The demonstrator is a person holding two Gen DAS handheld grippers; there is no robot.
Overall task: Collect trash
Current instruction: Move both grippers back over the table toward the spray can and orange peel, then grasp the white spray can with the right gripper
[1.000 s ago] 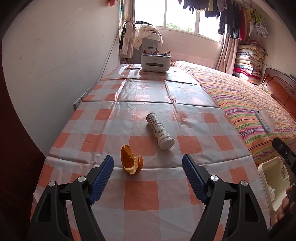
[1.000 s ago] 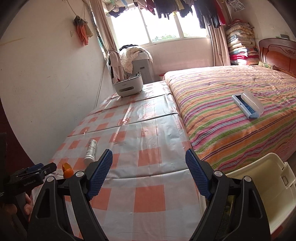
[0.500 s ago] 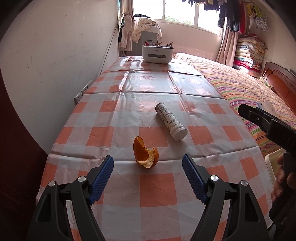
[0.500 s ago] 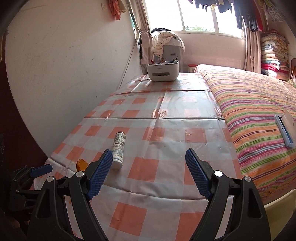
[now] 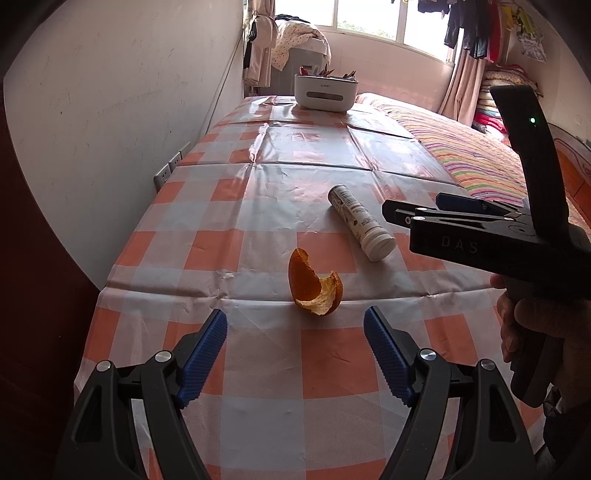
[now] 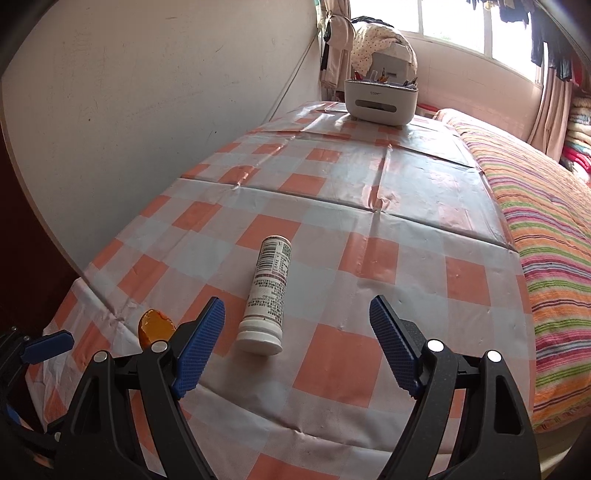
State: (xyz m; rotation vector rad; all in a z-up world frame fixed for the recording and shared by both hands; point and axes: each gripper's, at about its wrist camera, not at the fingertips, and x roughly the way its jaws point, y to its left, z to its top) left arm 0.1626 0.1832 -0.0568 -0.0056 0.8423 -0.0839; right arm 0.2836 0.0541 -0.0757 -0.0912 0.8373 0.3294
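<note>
The left wrist view looks forward and down over the left claw (image 5: 295, 354) along the counter (image 5: 258, 177), the orange peel (image 5: 314, 286) close ahead. The right wrist view looks likewise over the right claw (image 6: 297, 345), the white bottle (image 6: 267, 291) just ahead. Both share peel, bottle, and the far white box (image 6: 380, 99).

- Daylight came from the window (image 5: 373, 27) at the far end and was blown out to near white there.
- The glossy cloth on the surface (image 5: 314, 147) carried pale glare in its far half.
- The orange peel (image 5: 314, 286) and the white bottle (image 6: 266, 291) cast only soft, faint shadows.
- Both views were sharp, with no motion blur.
- Fisheye bending curved the wall (image 5: 122, 92); the corners were black.
</note>
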